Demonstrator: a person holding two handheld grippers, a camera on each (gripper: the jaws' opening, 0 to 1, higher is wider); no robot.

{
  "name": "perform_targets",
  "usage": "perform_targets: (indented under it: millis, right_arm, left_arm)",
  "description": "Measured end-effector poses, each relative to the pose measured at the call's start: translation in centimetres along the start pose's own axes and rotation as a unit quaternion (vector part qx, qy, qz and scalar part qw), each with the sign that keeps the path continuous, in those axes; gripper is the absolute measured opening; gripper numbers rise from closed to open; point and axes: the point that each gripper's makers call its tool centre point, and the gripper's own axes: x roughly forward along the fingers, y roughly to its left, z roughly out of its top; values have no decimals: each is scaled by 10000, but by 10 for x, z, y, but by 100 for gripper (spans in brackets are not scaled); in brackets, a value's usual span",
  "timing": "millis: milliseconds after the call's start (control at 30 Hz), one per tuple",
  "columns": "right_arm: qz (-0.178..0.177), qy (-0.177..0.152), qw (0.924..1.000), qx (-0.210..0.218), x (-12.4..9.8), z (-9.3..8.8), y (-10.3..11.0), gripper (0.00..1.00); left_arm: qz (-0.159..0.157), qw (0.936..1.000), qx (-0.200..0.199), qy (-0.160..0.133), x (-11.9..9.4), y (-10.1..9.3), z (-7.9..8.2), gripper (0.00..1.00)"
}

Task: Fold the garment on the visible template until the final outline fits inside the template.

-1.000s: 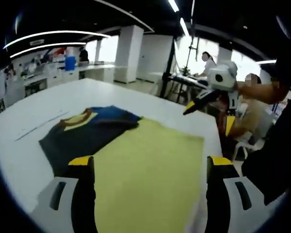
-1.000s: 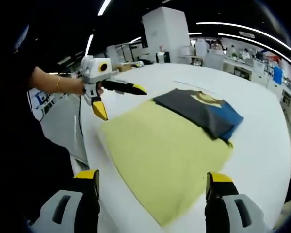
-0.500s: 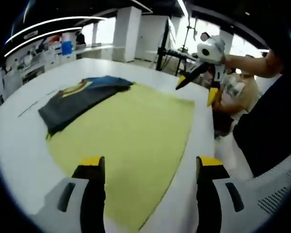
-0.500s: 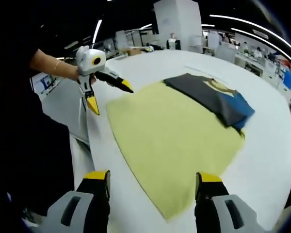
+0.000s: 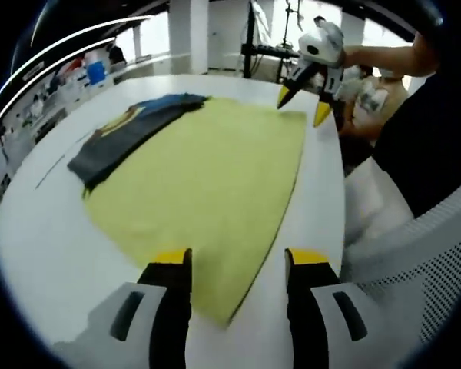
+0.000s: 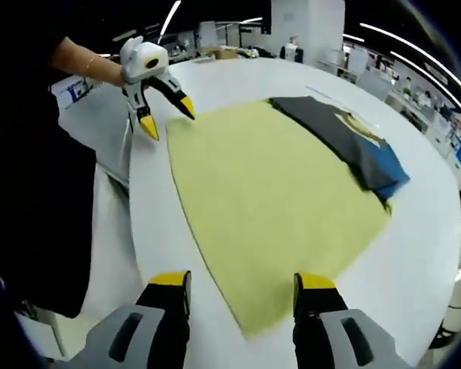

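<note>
In the left gripper view I see the dark garment [image 5: 131,132] at about 10 o'clock, folded into a narrow strip with a blue part and a yellow print, lying along the far left edge of the yellow template [image 5: 215,184] and partly on it. The template spreads across the white table [image 5: 38,231] through the middle of the view. My left gripper [image 5: 237,265] sits at 6 o'clock, jaws spread, holding nothing, its tips over the template's near corner. At 1 o'clock the right gripper [image 5: 301,104] hangs above the template's far corner, its yellow-tipped jaws apart and empty.

In the right gripper view the left gripper [image 6: 165,115] is at 11 o'clock, held in a hand [image 6: 111,69], jaws parted just off the template's [image 6: 269,200] corner. My right gripper [image 6: 242,288] is at 6 o'clock, spread and empty. The garment [image 6: 346,142] lies at 2 o'clock along the template's far edge.
</note>
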Motion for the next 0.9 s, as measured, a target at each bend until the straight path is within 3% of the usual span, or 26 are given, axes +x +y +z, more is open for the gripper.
perform_targets:
  millis: [200,233,433,700,800,900]
  right_arm:
    - [36,221,9992,-327,1,-5,-1,39]
    - [53,270,9990,-365,1,-6,-1,37]
    - [-18,668,9950,-746,4,-18,-6,33]
    - [77,633,9956,-691,4,-16,-9,30]
    - [34,623,9961,-623,5,-15,-13,25]
    - [-12,627,9965,-559,5,-15,-17,21]
  left_arm:
    - [32,9987,412,297,3,-1,-11,39]
    - [34,9993,317,186,3,-2,-8,38]
    - [90,9993,275,219,1,3,-12,33]
    - [17,9989,324,340,1,4,-12,26]
    - [90,9976,578,375,2,9,-9,26]
    - [164,9969,590,489,2,16,-9,15]
